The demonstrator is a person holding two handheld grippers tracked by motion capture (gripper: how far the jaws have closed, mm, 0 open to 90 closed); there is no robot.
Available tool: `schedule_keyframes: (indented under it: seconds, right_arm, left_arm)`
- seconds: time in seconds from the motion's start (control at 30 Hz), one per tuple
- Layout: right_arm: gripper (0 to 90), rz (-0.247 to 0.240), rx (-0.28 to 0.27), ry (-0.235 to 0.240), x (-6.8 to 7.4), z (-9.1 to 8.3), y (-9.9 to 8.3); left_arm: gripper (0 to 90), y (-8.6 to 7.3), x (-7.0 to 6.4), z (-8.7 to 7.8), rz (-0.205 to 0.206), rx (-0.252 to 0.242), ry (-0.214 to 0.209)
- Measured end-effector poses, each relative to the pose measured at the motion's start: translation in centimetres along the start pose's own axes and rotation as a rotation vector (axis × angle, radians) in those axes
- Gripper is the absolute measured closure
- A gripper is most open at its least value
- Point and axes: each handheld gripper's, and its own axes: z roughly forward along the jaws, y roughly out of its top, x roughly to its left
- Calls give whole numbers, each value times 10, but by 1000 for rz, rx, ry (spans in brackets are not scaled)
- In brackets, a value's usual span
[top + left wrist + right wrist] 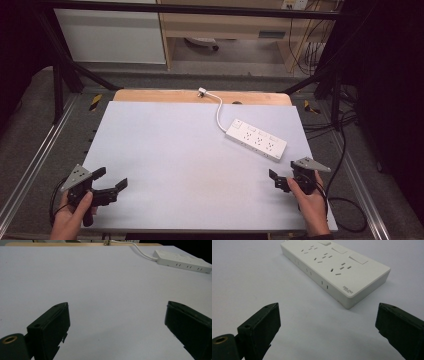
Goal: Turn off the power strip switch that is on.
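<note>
Right tongs gape empty just short of the power strip.
Left tongs likewise wide, empty; plug apparently loose at the worktop edge; nothing grasped yet.

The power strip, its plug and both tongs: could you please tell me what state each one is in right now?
Power strip: lying flat on the table, sockets up, nothing plugged in.
Plug: loose at the table's far edge, cord attached.
Left tongs: open, holding nothing.
Right tongs: open, holding nothing, short of the strip.

power strip far end cropped | brand print unreadable | plug cropped
</note>
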Motion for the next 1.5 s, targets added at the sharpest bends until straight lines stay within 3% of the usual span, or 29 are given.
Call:
schedule_keyframes:
  seconds: [0.2,0.8,0.9,1.17,1.5]
  right_arm:
    - [58,8,9,3,-1,0,0]
    - [48,14,-46,-4,-1,-9,5]
    - [49,-5,-41,-12,0,-10,7]
    - [36,1,-27,0,2,-13,10]
    - [45,23,-79,-2,11,-20,19]
  left_arm:
    - [60,0,0,-1,0,0,-1]
    - [60,0,0,0,2,2,-3]
    - [60,0,0,0,2,3,-3]
    - [60,0,0,0,2,4,-4]
    - [61,0,0,0,10,13,-4]
